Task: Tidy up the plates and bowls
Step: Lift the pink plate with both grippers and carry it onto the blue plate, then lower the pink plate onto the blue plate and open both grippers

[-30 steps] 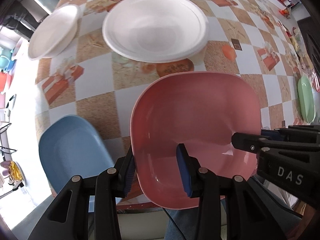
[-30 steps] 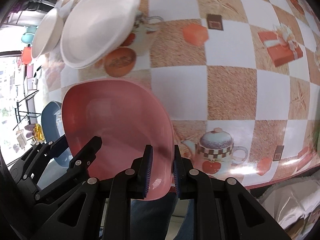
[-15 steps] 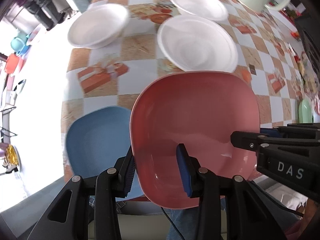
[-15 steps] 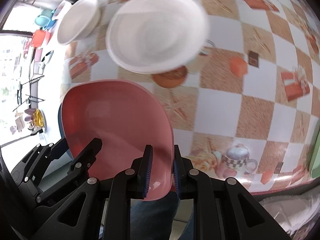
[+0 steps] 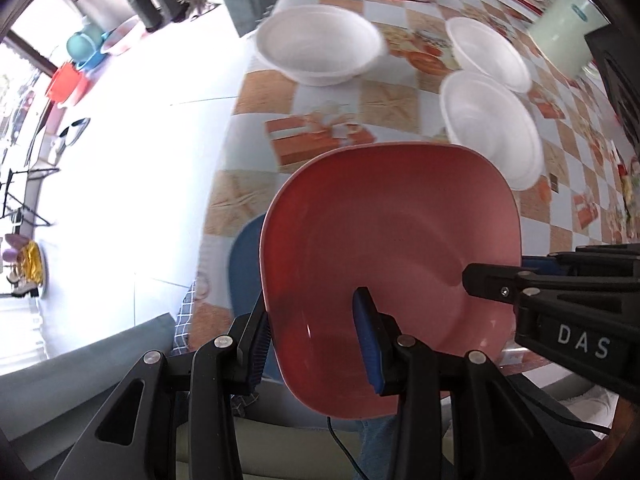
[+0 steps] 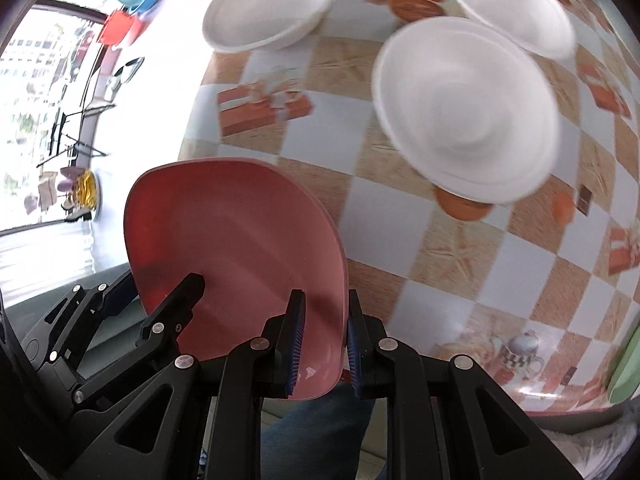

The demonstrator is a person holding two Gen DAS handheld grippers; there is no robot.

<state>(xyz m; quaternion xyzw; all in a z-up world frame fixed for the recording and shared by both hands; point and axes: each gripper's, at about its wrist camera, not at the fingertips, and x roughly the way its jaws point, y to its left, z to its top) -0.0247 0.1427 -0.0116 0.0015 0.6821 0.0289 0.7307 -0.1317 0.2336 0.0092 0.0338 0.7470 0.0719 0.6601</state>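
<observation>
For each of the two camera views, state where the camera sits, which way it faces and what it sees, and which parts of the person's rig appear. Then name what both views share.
Left wrist: on the left gripper, facing forward over the table edge at the pink plate, the blue plate beneath and three white bowls; the right gripper enters at right.
Right wrist: on the right gripper, clamping the plate's right rim, facing the checkered tablecloth; the left gripper shows at lower left.
Shared: pink plate, bowls, tablecloth.

pink plate [image 5: 392, 240]: held up over table edge, gripped both sides
left gripper [image 5: 316, 344]: clamped on near-left rim
right gripper [image 5: 520, 276]: on right rim
blue plate [image 5: 246, 272]: underneath, mostly hidden
white bowls [image 5: 320, 46]: three, beyond
</observation>
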